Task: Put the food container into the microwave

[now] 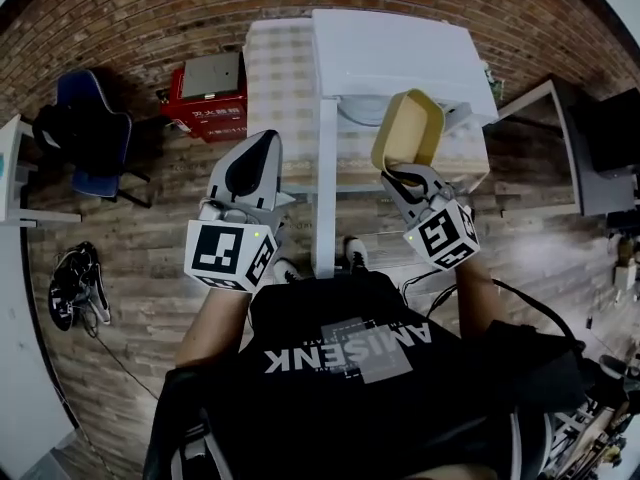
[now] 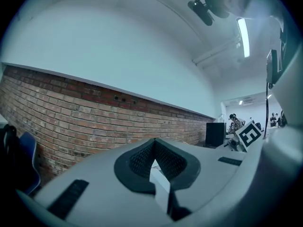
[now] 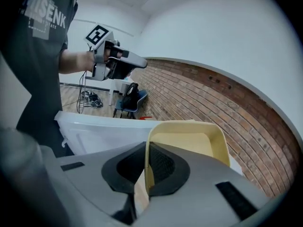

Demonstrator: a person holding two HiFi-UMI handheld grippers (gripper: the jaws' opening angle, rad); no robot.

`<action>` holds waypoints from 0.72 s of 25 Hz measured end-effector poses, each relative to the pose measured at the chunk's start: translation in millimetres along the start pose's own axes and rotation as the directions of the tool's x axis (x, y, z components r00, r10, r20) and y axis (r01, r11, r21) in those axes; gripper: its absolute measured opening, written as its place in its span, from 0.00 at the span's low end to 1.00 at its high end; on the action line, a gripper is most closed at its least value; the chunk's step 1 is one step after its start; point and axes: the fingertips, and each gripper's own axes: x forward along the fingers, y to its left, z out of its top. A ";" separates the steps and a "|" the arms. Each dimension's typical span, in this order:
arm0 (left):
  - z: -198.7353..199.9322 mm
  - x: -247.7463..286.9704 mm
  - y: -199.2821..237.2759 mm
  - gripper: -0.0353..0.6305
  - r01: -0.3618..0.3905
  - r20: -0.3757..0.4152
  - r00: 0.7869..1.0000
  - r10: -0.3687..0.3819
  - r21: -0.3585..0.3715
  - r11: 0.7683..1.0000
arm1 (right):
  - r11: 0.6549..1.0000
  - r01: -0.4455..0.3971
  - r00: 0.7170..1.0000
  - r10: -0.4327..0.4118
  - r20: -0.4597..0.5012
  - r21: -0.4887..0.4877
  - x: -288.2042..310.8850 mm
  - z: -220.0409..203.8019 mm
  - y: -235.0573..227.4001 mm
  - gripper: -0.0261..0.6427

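Observation:
A white microwave (image 1: 395,53) stands on the table ahead of me, its door (image 1: 325,188) swung open toward me. A pale yellow food container (image 1: 408,130) hangs tilted in front of the opening, with my right gripper (image 1: 402,173) shut on its near rim. In the right gripper view the container (image 3: 189,143) fills the middle, its wall pinched between the jaws of the right gripper (image 3: 146,167), over the white door (image 3: 94,134). My left gripper (image 1: 262,148) is shut and holds nothing, left of the door. The left gripper (image 2: 154,161) view faces a brick wall.
The table's checked cloth (image 1: 280,63) shows left of the microwave. On the floor to the left are a red box (image 1: 210,93), a blue chair (image 1: 90,128) and a dark bag (image 1: 75,288). A white desk (image 1: 535,103) and a dark monitor (image 1: 612,128) stand at the right.

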 end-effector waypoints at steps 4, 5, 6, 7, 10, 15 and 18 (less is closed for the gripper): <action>3.7 3.9 -7.2 0.07 -0.032 0.000 0.999 0.032 0.011 0.999 | 0.994 -0.086 0.996 0.084 -0.025 -0.064 8.6 -21.0 14.6 0.11; 3.6 5.0 -11.4 0.07 -0.033 -0.001 0.999 0.033 0.015 0.999 | 0.991 -0.112 0.994 0.110 -0.029 -0.073 11.2 -27.9 20.0 0.11; 2.9 6.2 -15.3 0.07 -0.036 -0.004 0.999 0.036 0.019 0.999 | 0.987 -0.138 0.990 0.135 -0.034 -0.083 14.2 -35.1 24.7 0.11; 2.1 7.3 -18.8 0.07 -0.040 -0.007 0.999 0.041 0.024 0.999 | 0.982 -0.163 0.986 0.160 -0.039 -0.093 17.6 -42.3 28.5 0.10; -0.8 7.8 -29.1 0.07 -0.051 -0.013 0.999 0.052 0.024 0.998 | 0.967 -0.227 0.973 0.221 -0.059 -0.114 30.1 -64.4 35.2 0.11; -6.6 7.1 -47.8 0.07 -0.067 -0.011 0.998 0.067 0.013 0.998 | 0.947 -0.289 0.956 0.278 -0.095 -0.137 53.1 -96.5 30.6 0.11; -12.5 6.5 -53.7 0.07 -0.084 -0.019 0.996 0.084 -0.009 0.996 | 0.937 -0.317 0.947 0.303 -0.110 -0.146 67.4 -109.6 25.1 0.11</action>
